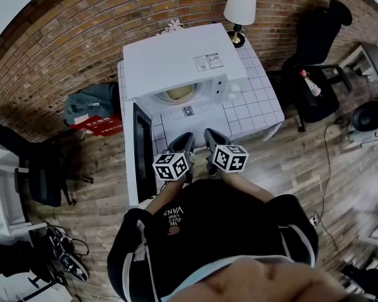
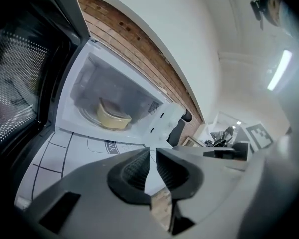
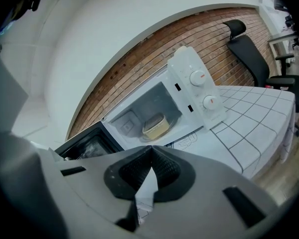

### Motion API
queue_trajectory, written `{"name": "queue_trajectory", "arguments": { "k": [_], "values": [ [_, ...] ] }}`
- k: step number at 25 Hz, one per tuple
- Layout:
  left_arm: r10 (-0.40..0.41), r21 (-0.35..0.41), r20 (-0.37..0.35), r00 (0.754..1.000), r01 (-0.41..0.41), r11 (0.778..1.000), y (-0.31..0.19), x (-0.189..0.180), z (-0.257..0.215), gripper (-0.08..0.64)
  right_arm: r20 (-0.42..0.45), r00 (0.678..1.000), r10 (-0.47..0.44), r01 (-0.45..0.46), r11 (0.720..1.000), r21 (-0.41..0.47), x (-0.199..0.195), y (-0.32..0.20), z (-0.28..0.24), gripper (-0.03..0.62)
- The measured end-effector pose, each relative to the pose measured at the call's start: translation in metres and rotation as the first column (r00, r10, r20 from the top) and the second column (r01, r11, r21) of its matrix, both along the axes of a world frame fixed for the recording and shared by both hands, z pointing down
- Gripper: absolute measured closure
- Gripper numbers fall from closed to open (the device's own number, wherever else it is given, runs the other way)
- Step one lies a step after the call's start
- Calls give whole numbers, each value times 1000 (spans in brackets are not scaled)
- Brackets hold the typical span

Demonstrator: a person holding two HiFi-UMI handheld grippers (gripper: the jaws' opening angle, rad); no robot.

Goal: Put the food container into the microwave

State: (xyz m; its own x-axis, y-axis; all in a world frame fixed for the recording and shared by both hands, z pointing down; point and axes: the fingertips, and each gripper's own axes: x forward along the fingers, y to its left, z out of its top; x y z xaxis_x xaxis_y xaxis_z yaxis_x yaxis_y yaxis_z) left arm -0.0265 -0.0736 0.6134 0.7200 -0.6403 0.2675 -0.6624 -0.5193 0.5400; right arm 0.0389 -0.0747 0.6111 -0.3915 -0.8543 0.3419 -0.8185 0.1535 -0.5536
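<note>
The pale yellow food container (image 1: 176, 94) sits inside the white microwave (image 1: 183, 58), on its turntable. It also shows in the left gripper view as the container (image 2: 113, 116) and in the right gripper view as the container (image 3: 155, 126). The microwave door (image 1: 142, 146) hangs open to the left. Both grippers hover side by side before the opening, a short way back from it. My left gripper (image 1: 181, 142) (image 2: 153, 156) is all but closed with nothing between its tips. My right gripper (image 1: 213, 138) (image 3: 151, 151) is shut and empty.
The microwave stands on a white tiled table (image 1: 258, 99) with a lamp (image 1: 240, 8) at its back corner. A black office chair (image 1: 318, 49) carrying a bottle (image 1: 310, 83) stands at the right. A teal bag (image 1: 91, 102) lies on the wooden floor at the left.
</note>
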Motion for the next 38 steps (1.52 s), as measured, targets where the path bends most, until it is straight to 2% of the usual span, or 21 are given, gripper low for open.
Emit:
{"name": "queue_trajectory", "arguments": {
  "k": [20,38],
  "values": [
    [124,5,15,992,-124,992,52,-2,1,514,9,993,122,-122,993,-2,0,62,5,588],
    [160,17,16,987,-160,987,77,-5,-1,514,-4,985,172,-172,985,-8,0,91,10,588]
  ]
}}
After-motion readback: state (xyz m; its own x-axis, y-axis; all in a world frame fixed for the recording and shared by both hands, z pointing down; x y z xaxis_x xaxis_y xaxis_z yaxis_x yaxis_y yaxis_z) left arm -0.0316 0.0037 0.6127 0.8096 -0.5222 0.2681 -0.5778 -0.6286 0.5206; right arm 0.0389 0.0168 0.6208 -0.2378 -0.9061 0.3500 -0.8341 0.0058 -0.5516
